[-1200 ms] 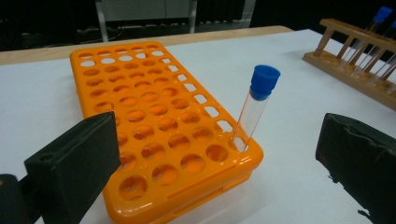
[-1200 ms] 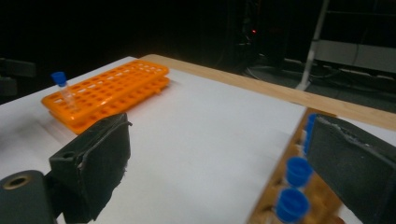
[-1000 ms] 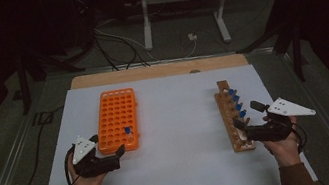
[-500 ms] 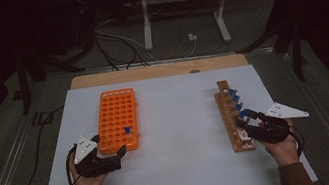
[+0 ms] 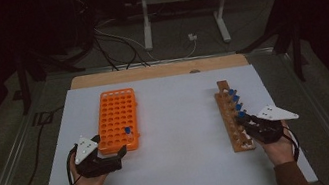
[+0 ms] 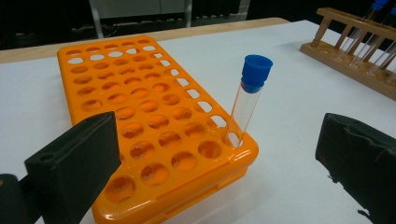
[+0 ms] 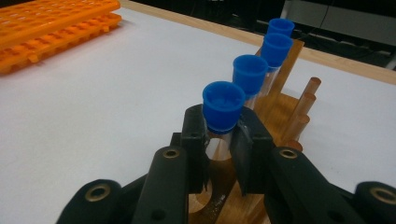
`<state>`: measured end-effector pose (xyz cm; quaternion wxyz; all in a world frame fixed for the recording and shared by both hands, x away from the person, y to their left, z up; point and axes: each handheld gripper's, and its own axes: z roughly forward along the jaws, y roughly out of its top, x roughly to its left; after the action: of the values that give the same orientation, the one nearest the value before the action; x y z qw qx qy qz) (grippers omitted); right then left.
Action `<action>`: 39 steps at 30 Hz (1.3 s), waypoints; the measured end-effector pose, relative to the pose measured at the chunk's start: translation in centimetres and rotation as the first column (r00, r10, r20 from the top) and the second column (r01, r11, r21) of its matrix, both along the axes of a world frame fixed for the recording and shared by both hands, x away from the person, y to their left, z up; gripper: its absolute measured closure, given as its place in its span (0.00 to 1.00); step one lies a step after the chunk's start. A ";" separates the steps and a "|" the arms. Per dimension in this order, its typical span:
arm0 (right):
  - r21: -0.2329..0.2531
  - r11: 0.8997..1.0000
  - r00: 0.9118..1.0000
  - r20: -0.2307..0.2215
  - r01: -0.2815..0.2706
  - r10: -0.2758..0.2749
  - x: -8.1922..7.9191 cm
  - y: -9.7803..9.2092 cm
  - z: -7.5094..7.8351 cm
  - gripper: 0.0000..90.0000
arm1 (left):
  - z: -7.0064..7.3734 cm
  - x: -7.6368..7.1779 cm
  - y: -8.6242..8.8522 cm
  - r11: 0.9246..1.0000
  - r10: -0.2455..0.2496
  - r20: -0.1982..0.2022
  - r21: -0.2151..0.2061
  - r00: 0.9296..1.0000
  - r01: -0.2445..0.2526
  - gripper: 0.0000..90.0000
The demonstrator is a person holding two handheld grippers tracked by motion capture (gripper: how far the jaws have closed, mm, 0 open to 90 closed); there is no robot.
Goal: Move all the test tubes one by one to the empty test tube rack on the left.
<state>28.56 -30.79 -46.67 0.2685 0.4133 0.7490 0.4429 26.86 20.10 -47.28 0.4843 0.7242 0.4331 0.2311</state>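
An orange tube rack lies on the left of the white table, with one blue-capped tube upright in its near right corner. My left gripper rests just in front of that rack, jaws wide open. In the left gripper view the tube stands between and beyond the spread jaws of the left gripper. At the right, a wooden rack holds several blue-capped tubes. My right gripper is shut on the nearest tube, just under its cap, with the tube still in the wooden rack.
The white board ends in a wooden strip at the far side. Cables and stand legs lie on the dark floor beyond. Open table surface separates the two racks.
My right gripper has edged left toward the wooden rack and onto the nearest tube. The left gripper and the orange rack have not moved.
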 end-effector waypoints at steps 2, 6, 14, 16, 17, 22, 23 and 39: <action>-0.007 1.000 1.000 0.006 0.004 -0.004 0.0 0.1 0.0 0.86 | 0.0 0.0 0.0 1.000 -0.001 -0.001 0.000 1.000 0.001 0.01; 0.000 1.000 1.000 0.014 0.005 -0.005 -0.1 0.0 0.2 0.86 | 0.0 0.0 0.0 1.000 -0.004 0.002 -0.001 1.000 0.004 0.01; 0.020 1.000 0.999 0.032 0.004 -0.005 -0.5 0.2 1.2 0.86 | 0.0 0.0 0.0 1.000 -0.010 0.007 -0.001 1.000 0.010 0.01; 0.015 1.000 0.999 0.032 0.003 -0.003 -0.4 0.2 1.3 0.86 | 0.0 0.0 0.0 1.000 -0.010 0.006 -0.002 1.000 0.010 0.01; 0.016 1.000 0.999 0.033 0.002 -0.003 -0.4 0.2 1.3 0.86 | 0.0 0.0 0.0 1.000 -0.009 0.007 -0.001 1.000 0.009 0.01; 0.026 1.000 1.000 0.027 0.000 -0.001 -0.4 0.1 1.5 0.86 | 0.0 0.0 -0.1 1.000 -0.010 0.007 0.001 1.000 0.010 0.01; 0.032 0.999 1.000 0.028 0.000 -0.001 -0.4 0.1 1.5 0.86 | 0.0 0.0 -0.1 1.000 -0.011 0.008 0.001 1.000 0.011 0.01; 0.085 0.996 0.997 0.080 -0.011 0.004 -0.9 -0.6 4.3 0.86 | -0.1 0.0 -0.3 1.000 -0.025 0.019 0.013 1.000 0.025 0.01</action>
<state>27.64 -31.36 -42.38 0.2786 0.4035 0.7197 0.4916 26.83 19.79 -47.38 0.4866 0.7304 0.4179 0.2347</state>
